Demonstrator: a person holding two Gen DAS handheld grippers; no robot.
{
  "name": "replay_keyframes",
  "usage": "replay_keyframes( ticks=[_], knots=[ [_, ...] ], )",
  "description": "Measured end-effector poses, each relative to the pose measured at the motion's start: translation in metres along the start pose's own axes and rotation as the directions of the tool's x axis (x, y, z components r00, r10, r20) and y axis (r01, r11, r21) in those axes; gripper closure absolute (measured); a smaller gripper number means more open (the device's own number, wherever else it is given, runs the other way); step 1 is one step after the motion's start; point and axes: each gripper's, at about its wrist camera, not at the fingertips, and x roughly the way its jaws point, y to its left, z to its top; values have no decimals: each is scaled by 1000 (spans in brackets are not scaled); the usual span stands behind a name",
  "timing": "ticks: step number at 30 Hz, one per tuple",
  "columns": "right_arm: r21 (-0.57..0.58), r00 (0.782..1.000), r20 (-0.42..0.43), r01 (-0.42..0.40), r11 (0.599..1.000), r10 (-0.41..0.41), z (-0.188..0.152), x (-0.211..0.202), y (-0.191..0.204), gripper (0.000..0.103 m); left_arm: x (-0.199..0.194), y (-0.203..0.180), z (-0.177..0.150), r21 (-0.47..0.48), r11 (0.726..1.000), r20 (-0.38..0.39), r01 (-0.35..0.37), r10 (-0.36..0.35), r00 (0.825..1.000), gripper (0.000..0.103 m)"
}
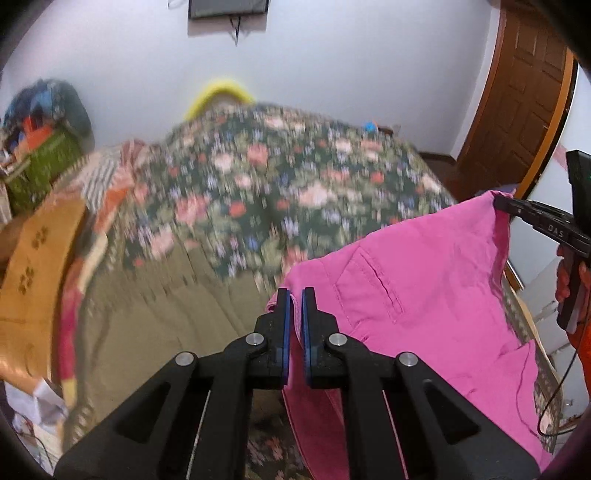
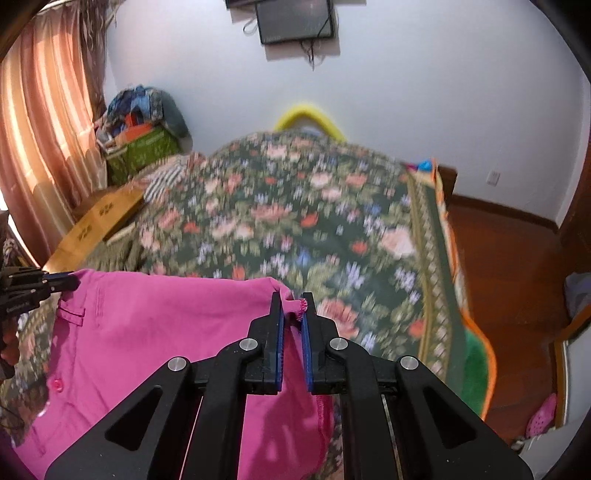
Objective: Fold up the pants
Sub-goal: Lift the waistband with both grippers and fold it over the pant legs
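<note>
The pink pants (image 1: pixel 424 291) hang stretched between the two grippers, held up above the bed with its floral bedspread (image 1: pixel 280 184). The left gripper (image 1: pixel 294 295) has its blue-padded fingers closed narrowly on one corner of the waistband, a fold of pink cloth pinched between the pads. In the same view the right gripper (image 1: pixel 498 201) shows at the far right edge, its black fingers clamped on the opposite waistband corner, with a back pocket seam facing the camera between the two.

From the right wrist, the right gripper (image 2: pixel 293 306) is likewise nearly closed on a bunched, stitched edge of the pants (image 2: pixel 147 332), and the left gripper (image 2: pixel 72 283) appears at the left edge gripping the other corner beside a belt loop. A pink button sits lower on the fabric. The bedspread (image 2: pixel 295 221) is motion-blurred in both views, so its finer pattern is hard to read. A wall-mounted screen (image 2: pixel 295 18) hangs above the headboard, and striped curtains (image 2: pixel 40 122) fill the left side.
</note>
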Motion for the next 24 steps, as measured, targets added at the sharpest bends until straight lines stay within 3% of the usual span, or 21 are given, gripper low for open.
replay_keyframes(
  ticks=[5,9,24],
  knots=[
    [0,997,79,3,1000,-3,18,-24,4,96,-22,-2,19,11,1000,70,-3,2,998,98],
    [-3,995,95,-16,1000,16,20,-38,8,96,-33,-6,15,21,1000,80,2,-3,997,98],
    [50,991,111,-87,995,81,-38,-113,38,96,-87,-15,-38,55,998,74,32,-36,997,98]
  ],
)
